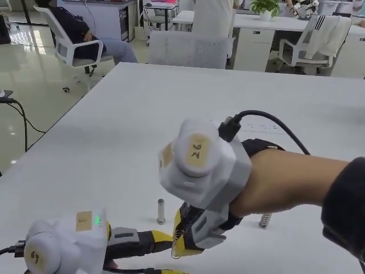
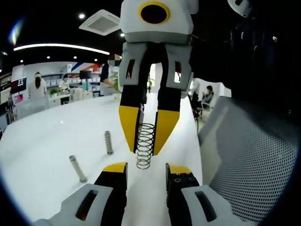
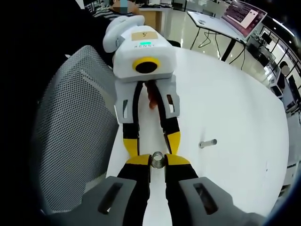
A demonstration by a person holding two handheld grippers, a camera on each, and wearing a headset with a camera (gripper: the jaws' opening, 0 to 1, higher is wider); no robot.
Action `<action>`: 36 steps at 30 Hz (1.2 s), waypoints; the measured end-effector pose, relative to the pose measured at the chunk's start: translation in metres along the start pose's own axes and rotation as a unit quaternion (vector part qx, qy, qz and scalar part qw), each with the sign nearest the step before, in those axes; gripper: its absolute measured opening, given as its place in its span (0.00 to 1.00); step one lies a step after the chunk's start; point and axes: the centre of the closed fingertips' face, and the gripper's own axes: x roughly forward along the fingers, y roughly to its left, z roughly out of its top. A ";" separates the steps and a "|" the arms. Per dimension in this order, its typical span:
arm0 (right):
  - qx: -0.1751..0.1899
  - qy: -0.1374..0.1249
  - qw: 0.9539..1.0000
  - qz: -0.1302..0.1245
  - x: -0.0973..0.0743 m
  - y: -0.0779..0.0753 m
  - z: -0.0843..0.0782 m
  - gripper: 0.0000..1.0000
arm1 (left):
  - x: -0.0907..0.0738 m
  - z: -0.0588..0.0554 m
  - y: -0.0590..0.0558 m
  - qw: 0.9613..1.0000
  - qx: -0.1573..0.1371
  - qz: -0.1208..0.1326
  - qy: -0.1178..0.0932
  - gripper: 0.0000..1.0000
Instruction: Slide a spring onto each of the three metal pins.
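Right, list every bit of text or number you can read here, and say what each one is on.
"26": handwritten on the tan sticker on top of the right gripper, head view.
"69", less certain: handwritten on the lower sticker on the left gripper, head view.
Too blurred to read: the printed line on the left gripper's casing, right gripper view.
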 end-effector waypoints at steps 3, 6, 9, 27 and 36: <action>0.003 0.001 1.000 -0.002 -0.001 -0.001 -0.001 0.08 | -0.003 -0.003 0.002 1.000 -0.010 0.007 0.000 0.32; 0.005 0.001 1.000 -0.003 -0.002 -0.002 -0.003 0.08 | -0.005 -0.005 0.003 1.000 -0.015 0.010 0.002 0.35; 0.009 0.001 1.000 -0.003 -0.003 -0.003 -0.004 0.08 | -0.008 -0.006 0.004 1.000 -0.023 0.017 -0.001 0.38; 0.020 0.008 1.000 -0.009 -0.007 -0.007 -0.011 0.08 | -0.025 -0.016 0.014 0.997 -0.054 0.057 -0.002 0.55; 0.024 0.005 1.000 -0.014 -0.010 -0.012 -0.012 0.08 | -0.032 -0.022 0.021 0.995 -0.060 0.074 -0.003 0.58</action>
